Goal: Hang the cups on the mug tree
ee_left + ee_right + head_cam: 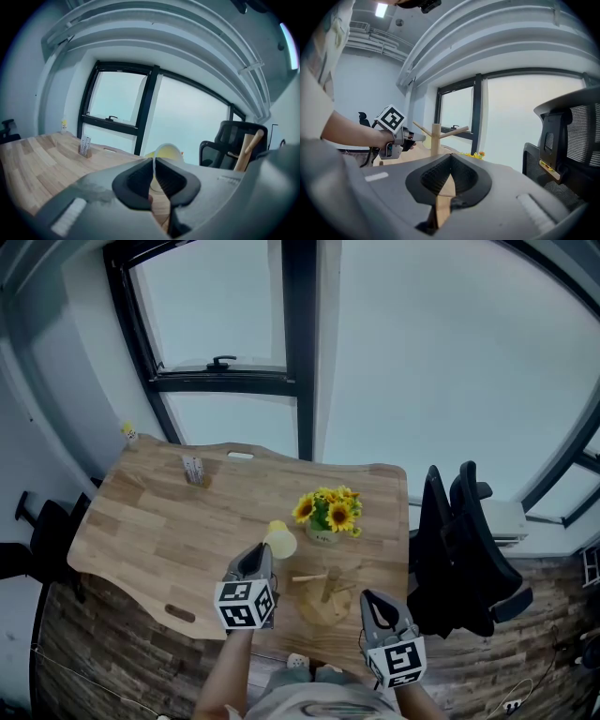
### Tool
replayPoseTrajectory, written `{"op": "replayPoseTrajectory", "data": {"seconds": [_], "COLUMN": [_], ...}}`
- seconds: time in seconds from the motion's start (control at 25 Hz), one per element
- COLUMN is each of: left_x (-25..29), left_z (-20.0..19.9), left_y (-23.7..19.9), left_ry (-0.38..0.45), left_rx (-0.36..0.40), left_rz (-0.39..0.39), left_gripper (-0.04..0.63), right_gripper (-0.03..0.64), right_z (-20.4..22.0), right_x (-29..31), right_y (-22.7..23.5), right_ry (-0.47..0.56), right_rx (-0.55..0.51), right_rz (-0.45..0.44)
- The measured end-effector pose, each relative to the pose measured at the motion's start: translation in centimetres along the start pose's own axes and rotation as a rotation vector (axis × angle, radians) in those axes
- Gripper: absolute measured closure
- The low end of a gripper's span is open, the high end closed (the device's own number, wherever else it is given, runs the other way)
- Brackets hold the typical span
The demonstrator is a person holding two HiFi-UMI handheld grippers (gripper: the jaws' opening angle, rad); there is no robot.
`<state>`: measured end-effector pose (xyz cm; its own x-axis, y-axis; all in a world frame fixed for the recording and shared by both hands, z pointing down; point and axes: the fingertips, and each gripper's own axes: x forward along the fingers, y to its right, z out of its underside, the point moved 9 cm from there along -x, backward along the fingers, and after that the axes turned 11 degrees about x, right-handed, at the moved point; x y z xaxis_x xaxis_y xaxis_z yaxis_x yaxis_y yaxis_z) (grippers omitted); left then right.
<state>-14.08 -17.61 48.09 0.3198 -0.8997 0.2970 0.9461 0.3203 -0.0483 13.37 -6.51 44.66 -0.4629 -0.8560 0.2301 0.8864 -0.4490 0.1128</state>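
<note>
A pale yellow cup [279, 540] hangs tilted above the wooden table [150, 531], and my left gripper [261, 557] is shut on its rim. In the left gripper view the thin rim of the cup [167, 152] sits pinched between the dark pads [140, 180]. The wooden mug tree [325, 594] stands just right of the cup, near the table's front edge, with bare pegs. It shows at the right as the mug tree [245, 149] in the left gripper view. My right gripper [371, 600] hovers right of the tree's base, shut and empty. Its own view shows the mug tree [435, 137] ahead.
A pot of sunflowers [328, 513] stands behind the tree. A small card holder [194, 471] sits at the table's far left. A black office chair [464, 549] is close to the table's right edge. Large windows rise behind the table.
</note>
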Motion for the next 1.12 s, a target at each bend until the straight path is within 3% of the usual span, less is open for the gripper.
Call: {"op": "replayPoseTrajectory", "data": {"seconds": [0.4,0.92,1.12], "left_x": [0.4,0.6,0.5], "left_z": [-0.5,0.5,0.8], "left_y": [1.6,3.4,3.9], "left_ry": [0.005,0.039,0.045], "left_rx": [0.097,0.311,0.334], "left_rz": [-0.005,-0.006,0.002], "left_gripper": [0.575,0.575,0.575], "right_gripper": [0.618,0.618,0.618], "right_z": [0.2,0.6,0.6], "right_x": [-0.3,-0.3,-0.1], "right_y": [0.3,0.6,0.6], "right_ry": [-0.011,-0.023,-0.027], "right_rx": [0.004,0.010,0.010], "right_rz": [0.007,0.010,0.009]}}
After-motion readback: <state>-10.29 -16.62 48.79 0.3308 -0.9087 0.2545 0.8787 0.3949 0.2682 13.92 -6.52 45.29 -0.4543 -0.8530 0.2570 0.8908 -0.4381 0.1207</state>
